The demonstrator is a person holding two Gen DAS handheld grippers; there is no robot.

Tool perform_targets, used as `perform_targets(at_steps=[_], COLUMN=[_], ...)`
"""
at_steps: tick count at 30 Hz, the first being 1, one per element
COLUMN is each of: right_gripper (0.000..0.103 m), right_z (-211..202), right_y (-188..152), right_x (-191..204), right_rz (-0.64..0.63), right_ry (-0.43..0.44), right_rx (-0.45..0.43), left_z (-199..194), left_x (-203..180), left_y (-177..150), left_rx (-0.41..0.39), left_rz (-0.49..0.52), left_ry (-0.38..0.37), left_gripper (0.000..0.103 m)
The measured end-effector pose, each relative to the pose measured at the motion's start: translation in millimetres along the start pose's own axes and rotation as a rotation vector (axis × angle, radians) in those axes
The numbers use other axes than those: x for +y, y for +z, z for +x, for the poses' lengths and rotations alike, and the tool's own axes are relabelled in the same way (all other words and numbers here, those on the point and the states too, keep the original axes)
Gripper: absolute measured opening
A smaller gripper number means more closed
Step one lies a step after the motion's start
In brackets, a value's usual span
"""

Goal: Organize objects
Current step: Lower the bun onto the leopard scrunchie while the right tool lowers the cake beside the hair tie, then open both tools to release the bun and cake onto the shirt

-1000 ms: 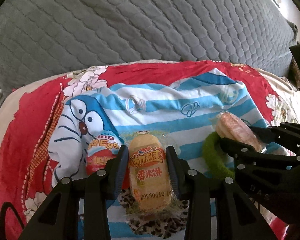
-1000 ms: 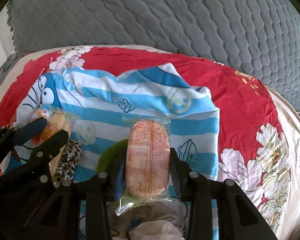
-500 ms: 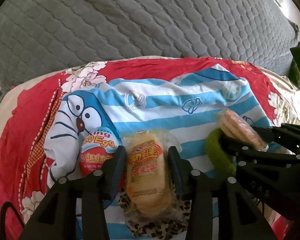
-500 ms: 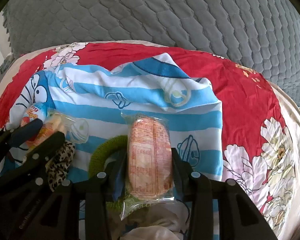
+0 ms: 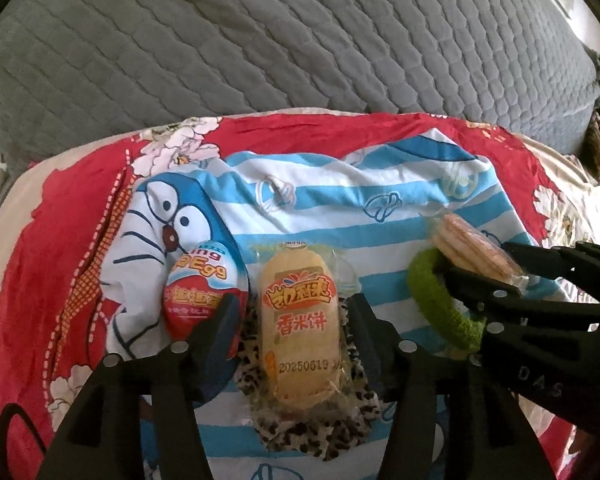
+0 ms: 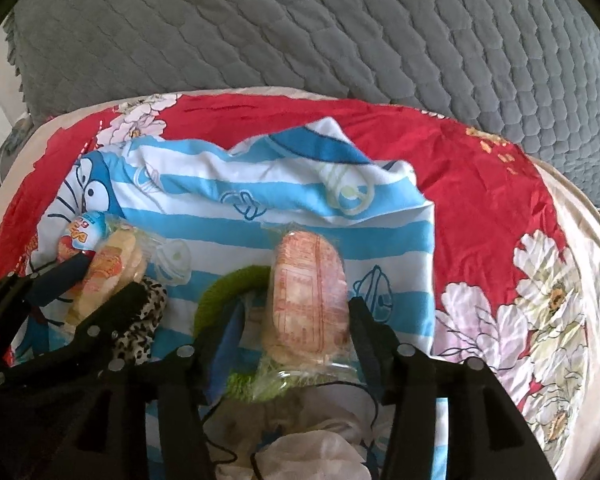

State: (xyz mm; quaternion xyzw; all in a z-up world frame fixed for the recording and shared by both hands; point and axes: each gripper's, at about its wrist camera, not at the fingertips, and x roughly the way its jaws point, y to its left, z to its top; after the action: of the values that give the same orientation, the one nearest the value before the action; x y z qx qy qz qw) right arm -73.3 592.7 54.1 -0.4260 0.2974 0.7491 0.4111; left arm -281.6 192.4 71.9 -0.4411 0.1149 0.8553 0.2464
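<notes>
Both sets of fingers have spread since the earlier frame, releasing their packets.
Risk: left gripper [image 5: 292,320] retracting may drag yellow rice cracker packet [image 5: 299,324] off leopard-print scrunchie [image 5: 312,424]; right gripper [image 6: 300,320] may snag green scrunchie [image 6: 220,292] beside pink cracker packet [image 6: 308,300].

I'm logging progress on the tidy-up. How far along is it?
Nothing looks sorted yet. The left gripper straddles the yellow rice cracker and the right gripper the orange cracker, both lying on the striped cloth; whether either is clamped is unclear. The egg, green ring and leopard scrunchie lie loose.
</notes>
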Motion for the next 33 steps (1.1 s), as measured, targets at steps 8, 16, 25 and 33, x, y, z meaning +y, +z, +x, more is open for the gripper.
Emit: perform_targets(at_steps=[8,16,25,33], right_gripper=[0.061,0.064,0.084,0.094], right_z=[-12.5,-25.2,-46.7,-61.8], right_y=[0.3,2.2,4.2,1.9], right_x=[-3.7,-1.1,-6.7,-12.1], right_rz=[0.002,-0.008,0.016,0.053], right_ry=[-0.008,-0.002,-0.015,0.008], right_rx=[-0.003,-0.013,-0.053,-0.075], left_z=[-11.5,-25.1,-42.2,-61.7], left_x=[5.9,7.3,11.3,12.7], left_y=[1.1,3.4,9.4,11.6], left_rx=[-0.003,-0.013,-0.031,-0.063], left_rz=[-0.027,-0.03,-0.052,-0.06], left_ry=[0.024,0.039,0.045,0.046], left_gripper=[0.07,0.074,0.076,0.078])
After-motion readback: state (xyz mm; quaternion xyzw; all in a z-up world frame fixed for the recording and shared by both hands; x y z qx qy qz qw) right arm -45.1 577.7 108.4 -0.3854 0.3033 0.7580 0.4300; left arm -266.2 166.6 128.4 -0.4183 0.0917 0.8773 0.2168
